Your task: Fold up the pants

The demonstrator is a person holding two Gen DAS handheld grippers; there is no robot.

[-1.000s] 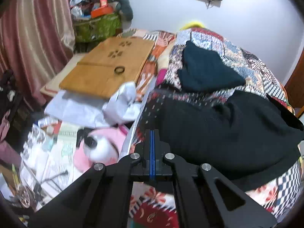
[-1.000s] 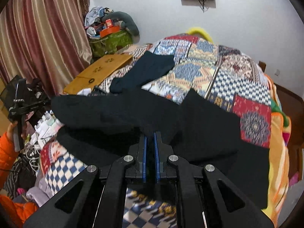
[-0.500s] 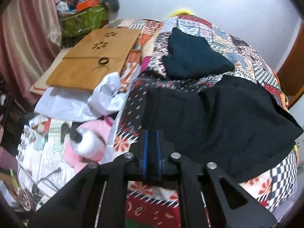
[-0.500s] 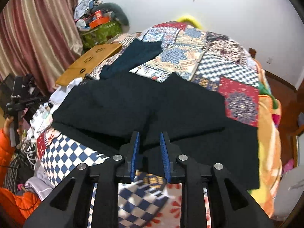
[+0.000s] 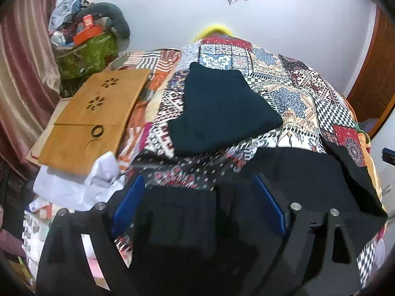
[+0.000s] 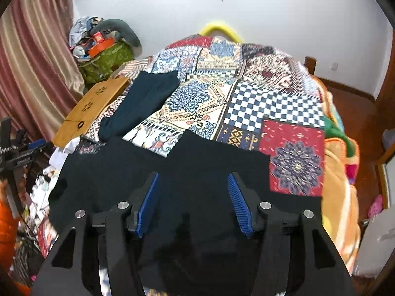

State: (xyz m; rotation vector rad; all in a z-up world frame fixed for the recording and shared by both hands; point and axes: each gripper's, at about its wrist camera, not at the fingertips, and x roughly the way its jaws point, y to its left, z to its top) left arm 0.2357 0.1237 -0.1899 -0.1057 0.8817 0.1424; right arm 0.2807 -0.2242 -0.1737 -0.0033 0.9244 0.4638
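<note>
Black pants [image 6: 202,170] lie spread over the near end of the patchwork bedspread [image 6: 259,93]; in the left wrist view they [image 5: 308,185] fill the lower right. My left gripper [image 5: 197,180] is open, its blue pads wide apart over the pants' left edge, holding nothing. My right gripper [image 6: 193,177] is open over the middle of the pants, empty. A second dark teal folded garment [image 5: 222,113] lies farther up the bed, also in the right wrist view [image 6: 143,103].
A wooden lap desk [image 5: 93,118] lies at the bed's left side with white cloth [image 5: 98,180] below it. A cluttered green bag [image 5: 86,51] stands by the curtain. The other gripper and an orange sleeve [image 6: 7,222] show at the left edge.
Both grippers were shut on the black pants a second ago; both have opened wide and let the cloth drop flat on the bed. Both cameras have tilted up.
</note>
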